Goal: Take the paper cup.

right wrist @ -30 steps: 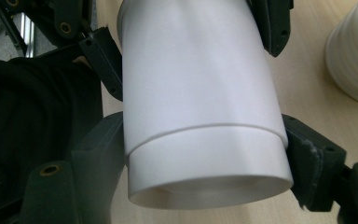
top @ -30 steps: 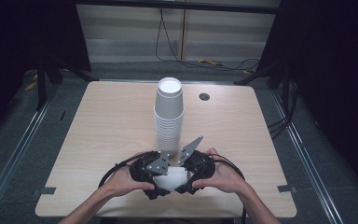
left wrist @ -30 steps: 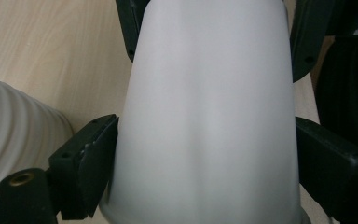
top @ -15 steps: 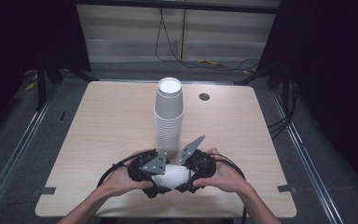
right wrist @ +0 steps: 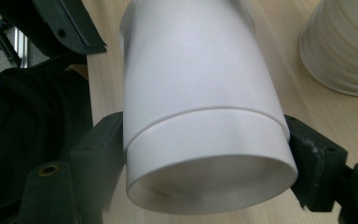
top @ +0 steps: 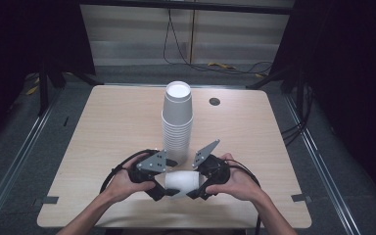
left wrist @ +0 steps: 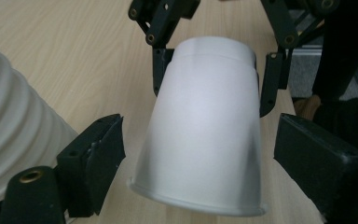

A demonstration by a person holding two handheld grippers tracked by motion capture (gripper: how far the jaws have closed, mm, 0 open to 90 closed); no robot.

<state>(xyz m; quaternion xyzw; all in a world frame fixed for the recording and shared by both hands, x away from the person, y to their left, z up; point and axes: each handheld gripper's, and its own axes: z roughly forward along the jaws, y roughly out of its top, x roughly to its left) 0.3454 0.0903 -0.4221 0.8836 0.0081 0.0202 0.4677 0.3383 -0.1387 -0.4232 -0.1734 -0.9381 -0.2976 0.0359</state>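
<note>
- High view: white cup point(top: 183, 181) on its side at the table's point(top: 103, 127) near edge, between both grippers.
- Right gripper point(top: 201, 183): jaws pressed on the cup's base end.
- Left gripper point(top: 162, 187): jaws just closing round the rim end, small gaps remaining.
- Cup stack point(top: 177, 122): upright just beyond, mid-table.

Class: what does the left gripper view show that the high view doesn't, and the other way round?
Left gripper view: gaps between the left tool's jaws, which have just been closing, and the cup's rim. High view: the whole cup stack, the table's dark hole, both hands. Shared: the white cup lying between the tools, the right tool clamping its base end.
</note>
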